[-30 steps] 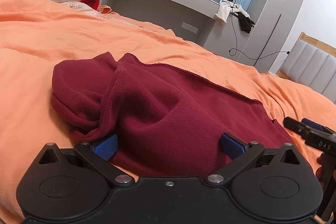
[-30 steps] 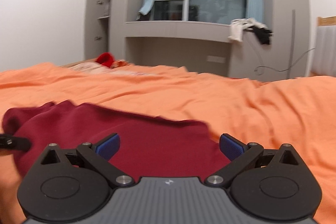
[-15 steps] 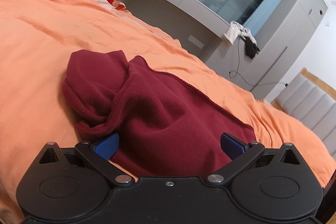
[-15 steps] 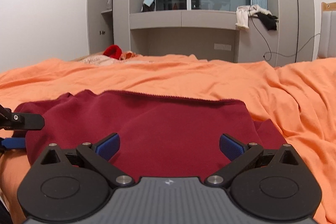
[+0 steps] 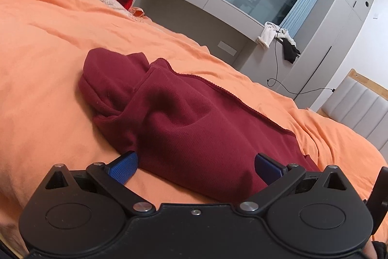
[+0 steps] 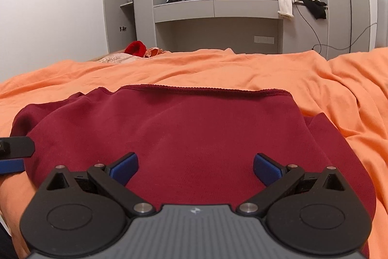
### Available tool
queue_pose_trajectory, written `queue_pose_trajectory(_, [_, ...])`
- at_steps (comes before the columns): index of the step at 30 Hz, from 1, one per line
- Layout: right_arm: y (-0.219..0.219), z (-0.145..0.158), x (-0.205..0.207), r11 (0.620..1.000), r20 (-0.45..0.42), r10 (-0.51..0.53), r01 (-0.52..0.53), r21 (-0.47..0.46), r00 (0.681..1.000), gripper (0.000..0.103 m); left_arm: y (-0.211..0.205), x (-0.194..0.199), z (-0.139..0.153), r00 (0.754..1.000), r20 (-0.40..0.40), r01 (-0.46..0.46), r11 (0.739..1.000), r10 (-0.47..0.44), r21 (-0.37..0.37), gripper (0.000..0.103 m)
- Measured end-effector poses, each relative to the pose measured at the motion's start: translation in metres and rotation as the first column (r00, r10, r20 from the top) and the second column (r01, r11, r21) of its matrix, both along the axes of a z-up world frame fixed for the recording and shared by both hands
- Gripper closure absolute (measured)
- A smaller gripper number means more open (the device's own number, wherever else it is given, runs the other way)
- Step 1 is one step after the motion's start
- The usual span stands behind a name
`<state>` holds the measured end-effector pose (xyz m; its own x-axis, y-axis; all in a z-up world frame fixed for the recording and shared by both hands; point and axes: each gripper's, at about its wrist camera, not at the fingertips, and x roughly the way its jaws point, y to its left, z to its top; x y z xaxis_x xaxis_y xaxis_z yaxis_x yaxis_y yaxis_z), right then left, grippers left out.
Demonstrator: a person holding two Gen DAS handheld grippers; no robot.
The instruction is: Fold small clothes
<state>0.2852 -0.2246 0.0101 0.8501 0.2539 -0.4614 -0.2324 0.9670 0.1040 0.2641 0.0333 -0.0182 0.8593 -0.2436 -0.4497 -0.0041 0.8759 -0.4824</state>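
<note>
An orange bedspread [image 5: 48,45] fills the ground ahead of both grippers and runs back to a grey wall unit [image 6: 218,9] with a window beyond the jaws. On the bedspread lies a dark red garment [image 5: 184,118], partly folded: in the right wrist view it spreads straight ahead of the jaws with a straight ribbed hem [image 6: 203,88] along its far edge, and in the left wrist view it bunches into rounded folds ahead and to the left of the jaws. The left gripper [image 5: 195,165] hangs low over the near edge of the garment, its blue-padded jaws spread wide apart with cloth lying between them but not pinched. The right gripper [image 6: 196,166] likewise has its jaws wide apart above the red cloth, gripping nothing. Far beyond the jaws, a small bright red item [image 6: 135,48] sits at the bed's far edge, and pale and black clothes [image 6: 300,1] drape over the ledge.
</note>
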Motion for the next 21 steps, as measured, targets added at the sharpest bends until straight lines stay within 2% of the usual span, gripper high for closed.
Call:
queue_pose_trajectory(3, [-0.001, -0.002, -0.001, 1.0, 0.004, 0.001, -0.001, 0.005, 1.0, 0.0, 0.001, 0.004, -0.001, 0.998, -0.043, 0.036, 0.999, -0.036, 0.002, 0.001])
queue_pose_trajectory(9, [-0.003, -0.002, 0.0, 1.0, 0.005, 0.004, -0.004, 0.014, 1.0, 0.0, 0.005, 0.003, -0.003, 0.996, -0.059, 0.067, 0.997, -0.07, -0.05, 0.001])
queue_pose_trajectory(13, [-0.004, -0.003, 0.0, 1.0, 0.006, 0.005, -0.005, 0.015, 1.0, 0.0, 0.013, 0.006, -0.004, 0.991, -0.084, 0.094, 0.983, -0.108, -0.16, 0.001])
queue_pose_trajectory(16, [-0.004, -0.003, 0.0, 1.0, 0.009, 0.005, -0.005, 0.016, 1.0, 0.0, 0.018, 0.012, -0.009, 0.992, -0.092, 0.065, 0.977, -0.085, -0.205, 0.001])
queue_pose_trajectory(21, [-0.003, -0.004, -0.001, 1.0, 0.013, 0.005, -0.005, 0.018, 1.0, 0.0, 0.012, 0.018, -0.008, 0.998, -0.061, -0.013, 0.989, 0.004, -0.15, 0.001])
